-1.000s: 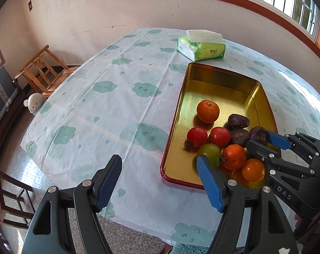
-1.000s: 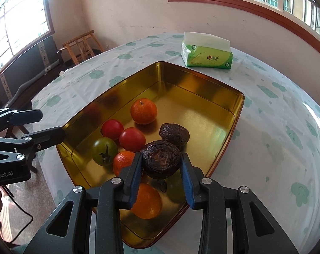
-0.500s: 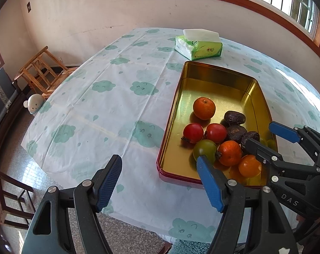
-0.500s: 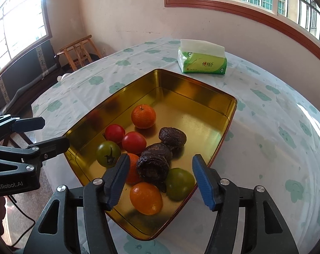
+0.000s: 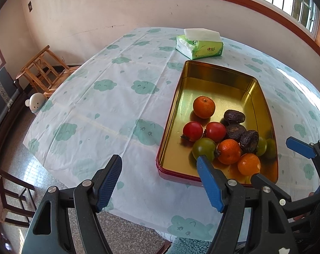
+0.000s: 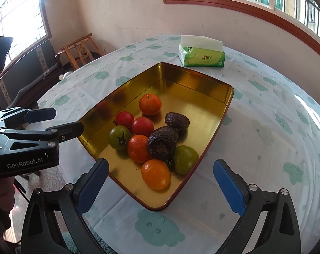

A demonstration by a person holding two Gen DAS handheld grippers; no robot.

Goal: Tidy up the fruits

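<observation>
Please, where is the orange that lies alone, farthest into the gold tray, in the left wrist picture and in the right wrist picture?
Left wrist: the lone orange lies right of centre, above two red tomatoes.
Right wrist: the lone orange lies near the centre, beyond those tomatoes.
Shared landmark: the green tissue pack behind the gold tray.

left wrist cam: sits off the table's near edge, looks across it, gold tray (image 5: pixel 169 124) off to its right
right wrist cam: closer, tray (image 6: pixel 221 120) dead ahead
shared: tray, tissue pack (image 5: pixel 199 44) (image 6: pixel 202 51)
</observation>
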